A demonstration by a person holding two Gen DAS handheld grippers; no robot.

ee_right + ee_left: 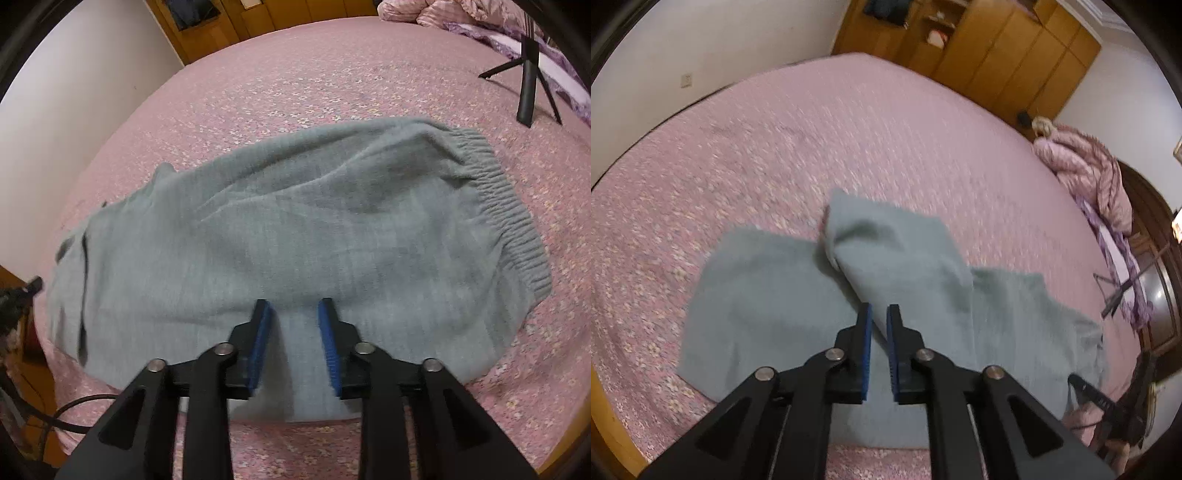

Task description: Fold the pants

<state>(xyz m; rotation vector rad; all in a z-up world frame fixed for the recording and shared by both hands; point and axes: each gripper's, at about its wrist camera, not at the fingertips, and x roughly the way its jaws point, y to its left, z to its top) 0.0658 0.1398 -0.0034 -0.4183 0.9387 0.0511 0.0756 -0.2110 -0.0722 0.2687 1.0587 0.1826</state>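
Observation:
Grey-green knit pants [768,295] lie on the pink bed. In the left wrist view a leg end [886,236] is folded up over the rest, and my left gripper [878,314] is just above the cloth with a narrow gap between its blue pads, holding nothing. In the right wrist view the pants [295,229] lie mostly flat, ribbed waistband [506,206] at the right. My right gripper [293,308] is open over the near edge of the pants, empty. The right gripper also shows in the left wrist view [1089,395] at the lower right.
The pink floral bedspread [812,147] covers the bed. A black tripod [528,81] stands on the bed at the far right. A pink quilt [1082,162] is heaped at the bed's far corner. A wooden wardrobe [997,48] lines the far wall.

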